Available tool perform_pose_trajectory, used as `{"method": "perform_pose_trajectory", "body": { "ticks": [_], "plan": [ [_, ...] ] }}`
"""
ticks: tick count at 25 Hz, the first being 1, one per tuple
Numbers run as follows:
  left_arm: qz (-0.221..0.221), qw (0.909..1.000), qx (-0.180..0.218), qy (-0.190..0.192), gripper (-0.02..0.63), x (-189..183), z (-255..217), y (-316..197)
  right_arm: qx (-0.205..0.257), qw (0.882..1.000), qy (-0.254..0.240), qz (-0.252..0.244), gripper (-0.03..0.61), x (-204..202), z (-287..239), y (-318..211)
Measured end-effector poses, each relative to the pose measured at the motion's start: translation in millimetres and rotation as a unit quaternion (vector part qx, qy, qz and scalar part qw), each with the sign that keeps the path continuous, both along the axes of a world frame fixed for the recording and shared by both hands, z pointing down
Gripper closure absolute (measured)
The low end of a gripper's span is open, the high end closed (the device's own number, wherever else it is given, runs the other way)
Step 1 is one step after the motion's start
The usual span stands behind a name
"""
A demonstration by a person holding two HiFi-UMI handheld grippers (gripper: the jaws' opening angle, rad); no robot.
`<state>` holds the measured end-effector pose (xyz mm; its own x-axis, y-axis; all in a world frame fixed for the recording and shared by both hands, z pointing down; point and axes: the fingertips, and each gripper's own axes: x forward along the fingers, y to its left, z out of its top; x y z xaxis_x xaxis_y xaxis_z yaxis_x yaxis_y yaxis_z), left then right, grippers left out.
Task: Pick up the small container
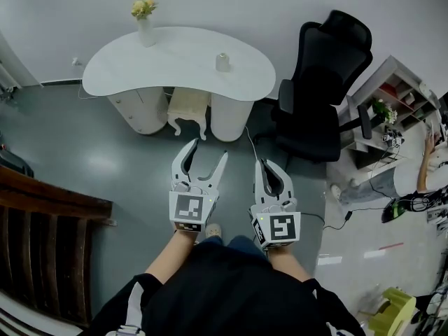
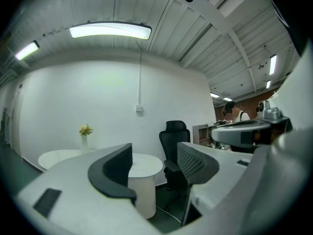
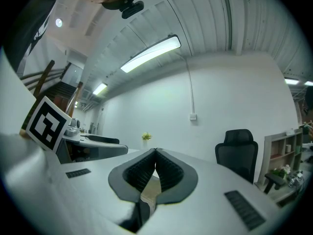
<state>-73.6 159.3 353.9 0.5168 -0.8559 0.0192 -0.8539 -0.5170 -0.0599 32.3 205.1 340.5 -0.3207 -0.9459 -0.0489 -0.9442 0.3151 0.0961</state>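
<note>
The left gripper (image 1: 208, 150) stands released, jaws wide apart with nothing between them, and the right gripper (image 1: 267, 164) is clenched tip to tip on nothing; both hang side by side over open floor (image 1: 105, 159), well apart from the table's (image 1: 126, 68) near edge. The container (image 1: 222, 62) sits upright on the table's right part, away from its edges and well apart from the vase (image 1: 145, 28) at the back-left rim. A stool (image 1: 187, 106) fills the knee gap ahead of the left gripper, a black chair (image 1: 323, 89) stands just beside the table's right end, and a wooden rail (image 1: 42, 208) bounds the left.
</note>
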Motion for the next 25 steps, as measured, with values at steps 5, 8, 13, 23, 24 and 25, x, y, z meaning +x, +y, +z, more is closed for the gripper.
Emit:
{"method": "perform_pose_trajectory", "body": {
  "ticks": [5, 8, 13, 23, 24, 25],
  "plan": [
    [0.003, 1.0000, 0.000, 0.001, 0.333, -4.6, 2.1, -12.4, 0.001, 1.000, 0.001, 0.002, 0.555, -6.9, 1.4, -11.3],
    [0.005, 0.9999, -0.009, 0.002, 0.331, -6.2, 6.0, -18.7, 0.000, 1.000, 0.000, 0.003, 0.555, -9.3, 1.5, -18.4],
    [0.007, 0.9999, -0.010, 0.002, 0.328, -9.0, 5.7, -30.6, 0.001, 1.000, 0.001, 0.003, 0.555, -13.3, 0.0, -31.9],
    [0.007, 0.9999, -0.010, 0.010, 0.328, -9.9, 11.7, -79.3, 0.002, 1.000, 0.005, -0.006, 0.555, -17.1, 3.9, -80.7],
    [0.007, 0.9999, -0.011, 0.011, 0.328, -8.8, 13.2, -86.1, 0.001, 1.000, 0.005, -0.006, 0.555, -16.0, 4.9, -88.0],
    [0.007, 0.9998, -0.012, 0.011, 0.328, -7.4, 14.7, -93.5, 0.001, 1.000, 0.005, -0.007, 0.555, -14.7, 5.7, -96.0]
  ]
}}
